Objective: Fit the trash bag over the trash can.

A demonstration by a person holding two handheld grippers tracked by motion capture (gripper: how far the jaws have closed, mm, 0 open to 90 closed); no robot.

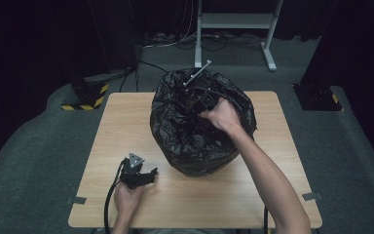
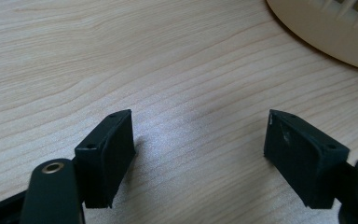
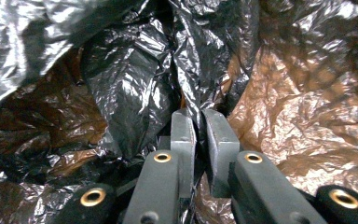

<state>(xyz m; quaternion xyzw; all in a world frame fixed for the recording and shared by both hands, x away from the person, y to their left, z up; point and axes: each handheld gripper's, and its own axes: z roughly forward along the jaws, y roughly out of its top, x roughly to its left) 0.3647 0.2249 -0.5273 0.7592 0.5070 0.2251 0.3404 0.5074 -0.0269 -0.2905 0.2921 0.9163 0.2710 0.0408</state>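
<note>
A crumpled black plastic bag (image 1: 202, 124) covers a round bin in the middle of the wooden table (image 1: 126, 122). My right gripper (image 1: 200, 99) reaches into the top of the bag, held by a hand. In the right gripper view its jaws (image 3: 199, 116) are pressed together on a fold of the black bag film (image 3: 186, 70). My left gripper (image 1: 143, 176) rests on the table at the front left, held by the other hand. In the left gripper view its jaws (image 2: 200, 140) stand wide apart over bare wood, with nothing between them.
A cream slatted rim (image 2: 326, 28) of a bin or basket shows at the top right of the left gripper view. Beyond the table stand a white metal frame (image 1: 236, 24), cables on the grey floor, and a yellow-black striped base (image 1: 85, 100).
</note>
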